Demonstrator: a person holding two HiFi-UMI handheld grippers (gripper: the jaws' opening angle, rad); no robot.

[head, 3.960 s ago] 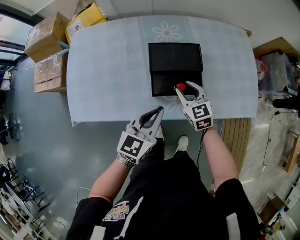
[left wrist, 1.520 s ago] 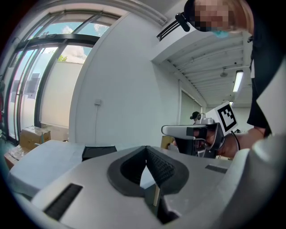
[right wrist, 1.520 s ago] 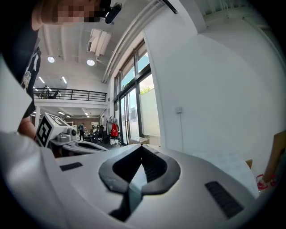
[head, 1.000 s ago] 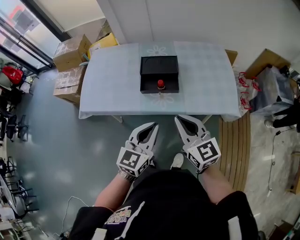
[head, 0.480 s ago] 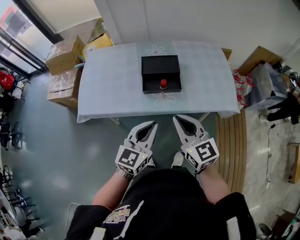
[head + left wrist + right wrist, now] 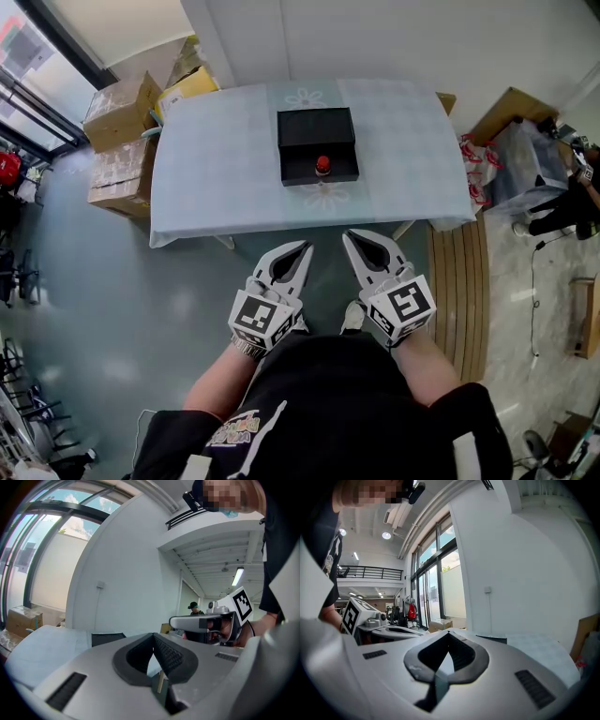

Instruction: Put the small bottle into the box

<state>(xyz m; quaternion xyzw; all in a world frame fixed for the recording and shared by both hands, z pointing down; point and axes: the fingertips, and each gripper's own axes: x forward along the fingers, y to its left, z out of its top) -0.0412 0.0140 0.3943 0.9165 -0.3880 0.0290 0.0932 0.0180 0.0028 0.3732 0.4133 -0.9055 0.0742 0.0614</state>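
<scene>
The small bottle (image 6: pixel 322 166), red-capped, stood upright inside the open tray of the black box (image 6: pixel 298 172), near the tray's middle. The lid (image 6: pixel 315 128) lay open behind the tray. The box rested on the table (image 6: pixel 216 169). The left gripper (image 6: pixel 307 247) and right gripper (image 6: pixel 348 235) had their jaws together, gripping nothing, well apart from the table.

Cardboard boxes (image 6: pixel 117 111) left of cloth-covered table (image 6: pixel 216 178)

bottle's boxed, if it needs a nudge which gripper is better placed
Right, barely: right gripper sits slightly nearer the small bottle in the black box than left gripper; both shut, empty.
</scene>
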